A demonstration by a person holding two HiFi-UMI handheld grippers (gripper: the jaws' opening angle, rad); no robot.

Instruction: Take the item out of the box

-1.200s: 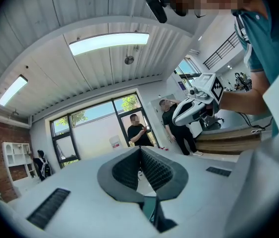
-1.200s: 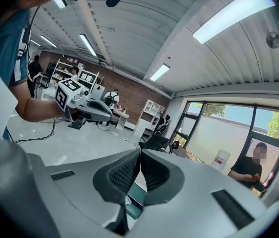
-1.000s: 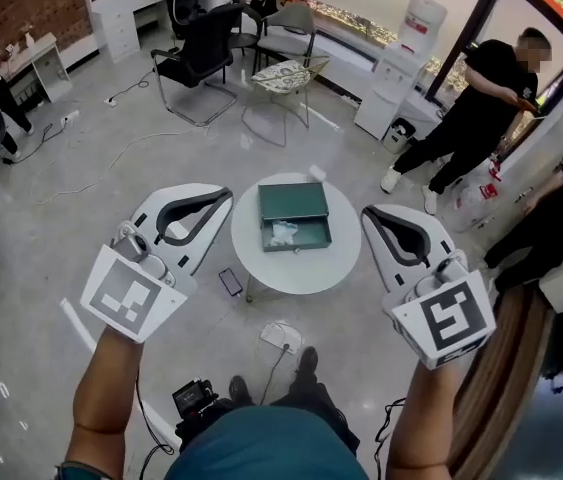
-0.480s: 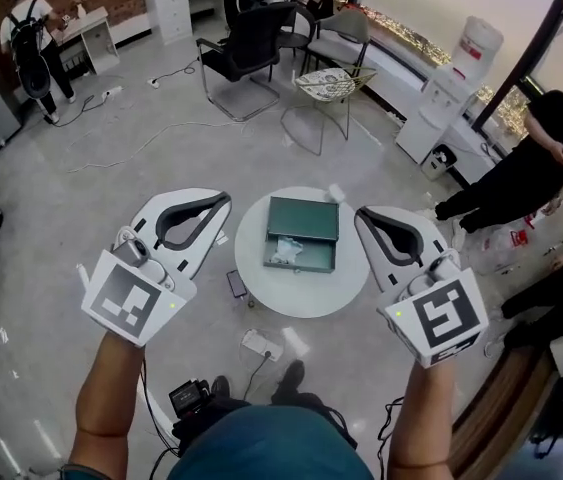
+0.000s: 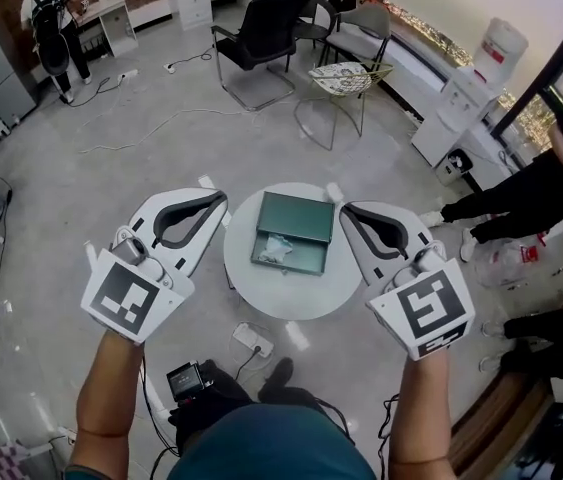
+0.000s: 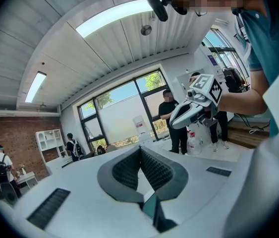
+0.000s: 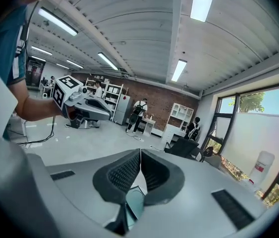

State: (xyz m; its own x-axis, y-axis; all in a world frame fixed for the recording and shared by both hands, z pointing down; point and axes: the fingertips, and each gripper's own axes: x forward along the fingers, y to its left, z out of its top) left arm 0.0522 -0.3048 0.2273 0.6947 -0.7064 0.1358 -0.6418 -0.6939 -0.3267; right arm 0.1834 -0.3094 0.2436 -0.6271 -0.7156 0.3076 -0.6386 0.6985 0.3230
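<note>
i hold both claws clenched and empty, the left gripper [image 5: 223, 197] just off the round table's [image 5: 291, 303] left edge, the right gripper [image 5: 343, 208] just off its right edge. the green box [image 5: 297, 218] lies open mid-table, the white item [image 5: 276, 248] inside its near half, untouched.

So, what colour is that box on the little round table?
The box is dark green, clearest in the head view, against the white table.

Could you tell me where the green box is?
In the head view, centre, the open dark-green rectangular box sits on the small round white table.
</note>
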